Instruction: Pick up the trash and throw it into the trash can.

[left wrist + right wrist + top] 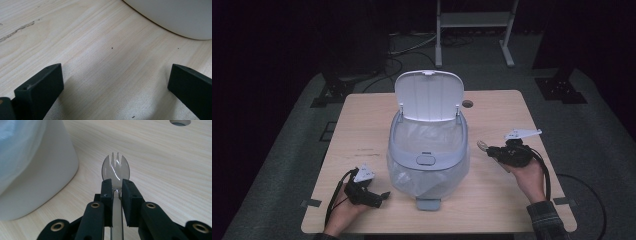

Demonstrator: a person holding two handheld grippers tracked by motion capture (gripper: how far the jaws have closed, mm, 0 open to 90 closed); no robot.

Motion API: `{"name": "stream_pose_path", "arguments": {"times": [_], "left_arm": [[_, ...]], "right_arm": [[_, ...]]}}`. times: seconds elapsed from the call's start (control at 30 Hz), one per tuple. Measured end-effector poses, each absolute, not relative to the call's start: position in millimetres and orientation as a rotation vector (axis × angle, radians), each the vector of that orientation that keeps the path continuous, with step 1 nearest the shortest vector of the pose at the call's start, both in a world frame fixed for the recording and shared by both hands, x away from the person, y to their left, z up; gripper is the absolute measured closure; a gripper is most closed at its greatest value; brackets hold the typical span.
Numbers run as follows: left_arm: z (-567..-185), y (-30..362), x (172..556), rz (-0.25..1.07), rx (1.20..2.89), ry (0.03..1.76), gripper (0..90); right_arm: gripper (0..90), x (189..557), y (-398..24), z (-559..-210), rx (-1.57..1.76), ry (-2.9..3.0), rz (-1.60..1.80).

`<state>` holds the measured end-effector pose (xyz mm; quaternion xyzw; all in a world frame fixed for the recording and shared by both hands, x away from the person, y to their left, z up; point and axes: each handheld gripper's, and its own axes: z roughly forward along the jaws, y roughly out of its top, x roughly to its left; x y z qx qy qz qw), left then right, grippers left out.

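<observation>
Light wood table (362, 125) with a round grommet hole (467, 104); metal stand frame (474, 20) behind it on grey floor.
</observation>
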<state>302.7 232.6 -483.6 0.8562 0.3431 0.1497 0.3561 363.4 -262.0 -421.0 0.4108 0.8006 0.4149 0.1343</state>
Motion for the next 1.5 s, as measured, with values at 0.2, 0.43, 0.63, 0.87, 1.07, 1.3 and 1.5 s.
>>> {"name": "stream_pose_path", "arguments": {"times": [0.2, 0.43, 0.63, 0.87, 1.07, 1.3, 1.5], "left_arm": [[-483.6, 232.6, 302.7, 0.387, 2.212, 0.886, 0.0], [-483.6, 232.6, 302.7, 0.387, 2.212, 0.886, 0.0], [-483.6, 232.6, 302.7, 0.387, 2.212, 0.886, 0.0], [-483.6, 232.6, 302.7, 0.386, 2.212, 0.886, 0.0], [-483.6, 232.6, 302.7, 0.386, 2.211, 0.887, 0.0], [-483.6, 232.6, 302.7, 0.386, 2.212, 0.886, 0.0], [-483.6, 232.6, 302.7, 0.387, 2.212, 0.886, 0.0]], "right_arm": [[79.0, 360.0, -262.5, -411.0, 1.172, 2.321, 1.260], [79.0, 356.9, -261.0, -400.5, 1.142, 2.323, 1.299], [79.0, 353.8, -260.5, -391.9, 1.107, 2.328, 1.321], [79.0, 350.0, -262.5, -381.5, 1.075, 2.322, 1.358], [79.0, 344.3, -263.5, -368.4, 1.037, 2.314, 1.406], [79.0, 335.1, -261.0, -350.6, 0.971, 2.300, 1.451], [79.0, 329.0, -258.0, -339.2, 0.924, 2.288, 1.492]]}}
